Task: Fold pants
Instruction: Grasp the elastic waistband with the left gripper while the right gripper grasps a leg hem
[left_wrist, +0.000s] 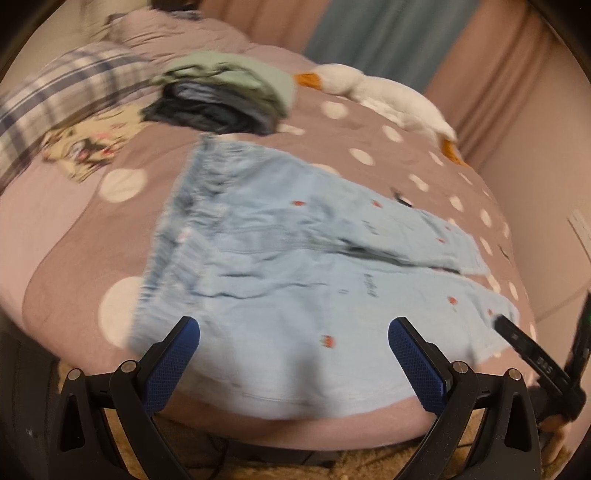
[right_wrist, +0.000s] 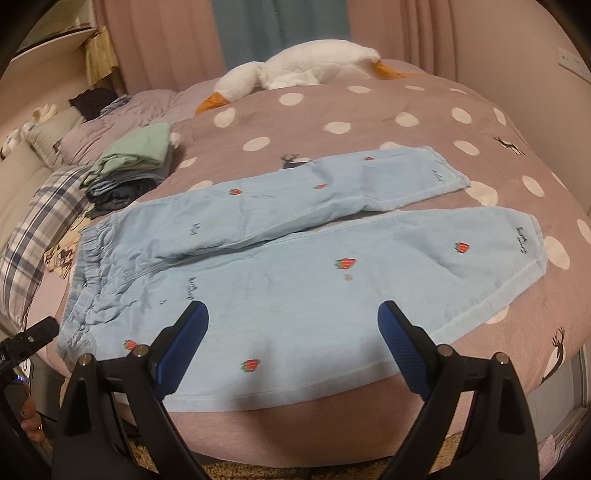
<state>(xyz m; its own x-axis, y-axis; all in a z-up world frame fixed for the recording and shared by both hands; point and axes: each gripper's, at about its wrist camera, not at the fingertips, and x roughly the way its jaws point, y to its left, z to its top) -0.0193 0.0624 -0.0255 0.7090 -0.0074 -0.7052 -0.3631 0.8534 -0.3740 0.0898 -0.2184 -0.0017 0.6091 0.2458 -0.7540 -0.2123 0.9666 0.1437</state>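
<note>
Light blue pants (left_wrist: 295, 266) with small strawberry prints lie flat and spread out on the bed, waistband to the left, both legs reaching right; they also show in the right wrist view (right_wrist: 295, 251). My left gripper (left_wrist: 293, 332) is open and empty, hovering over the near edge of the pants by the waist end. My right gripper (right_wrist: 291, 314) is open and empty, hovering over the near leg. The right gripper's fingers (left_wrist: 524, 339) show at the right of the left wrist view, by the near leg's hem.
The pink polka-dot bedspread (right_wrist: 332, 110) covers the bed. A stack of folded clothes (right_wrist: 129, 166) sits behind the waistband. A white plush goose (right_wrist: 295, 70) lies at the far side. A plaid pillow (right_wrist: 40, 221) is at the left. Curtains hang behind.
</note>
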